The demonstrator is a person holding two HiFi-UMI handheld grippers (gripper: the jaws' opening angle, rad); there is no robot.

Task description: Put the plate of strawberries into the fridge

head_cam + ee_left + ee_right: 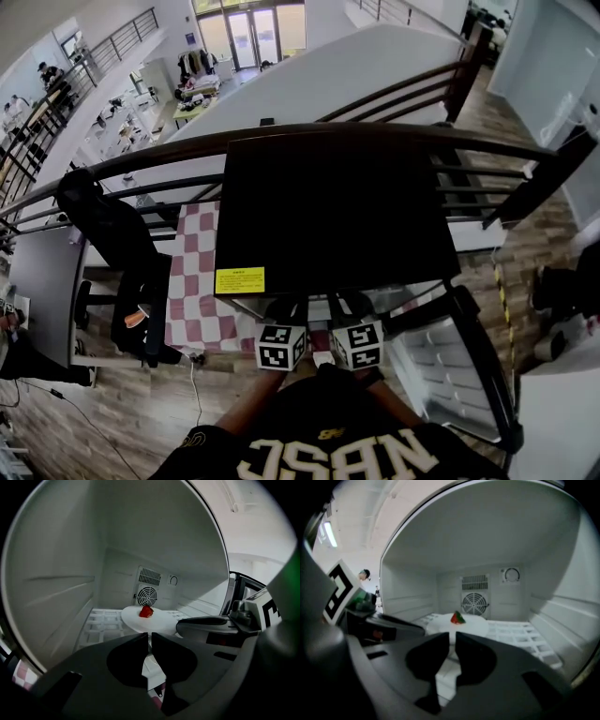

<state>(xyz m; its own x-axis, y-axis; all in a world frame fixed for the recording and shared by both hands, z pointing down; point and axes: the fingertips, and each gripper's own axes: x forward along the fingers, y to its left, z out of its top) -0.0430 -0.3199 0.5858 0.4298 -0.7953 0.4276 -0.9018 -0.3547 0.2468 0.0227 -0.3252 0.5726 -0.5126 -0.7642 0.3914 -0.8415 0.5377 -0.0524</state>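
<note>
A white plate (157, 619) with one red strawberry (146, 611) rests on the white rack inside the open fridge (328, 216). The right gripper view shows the same plate (464, 624) and strawberry (457, 617) in front of the round fan grille. My left gripper (150, 638) is shut on the plate's near rim. My right gripper (452, 637) grips the rim beside it. In the head view both grippers (281, 319) (352, 314) reach side by side under the fridge's black top, and the plate is hidden there.
The fridge door (450, 366) stands open to the right. A red-and-white checked cloth (192, 281) lies to the fridge's left, with a black chair (117, 239) beside it. A curved dark railing (141, 164) runs behind. White ribbed walls (562, 611) close in on both sides.
</note>
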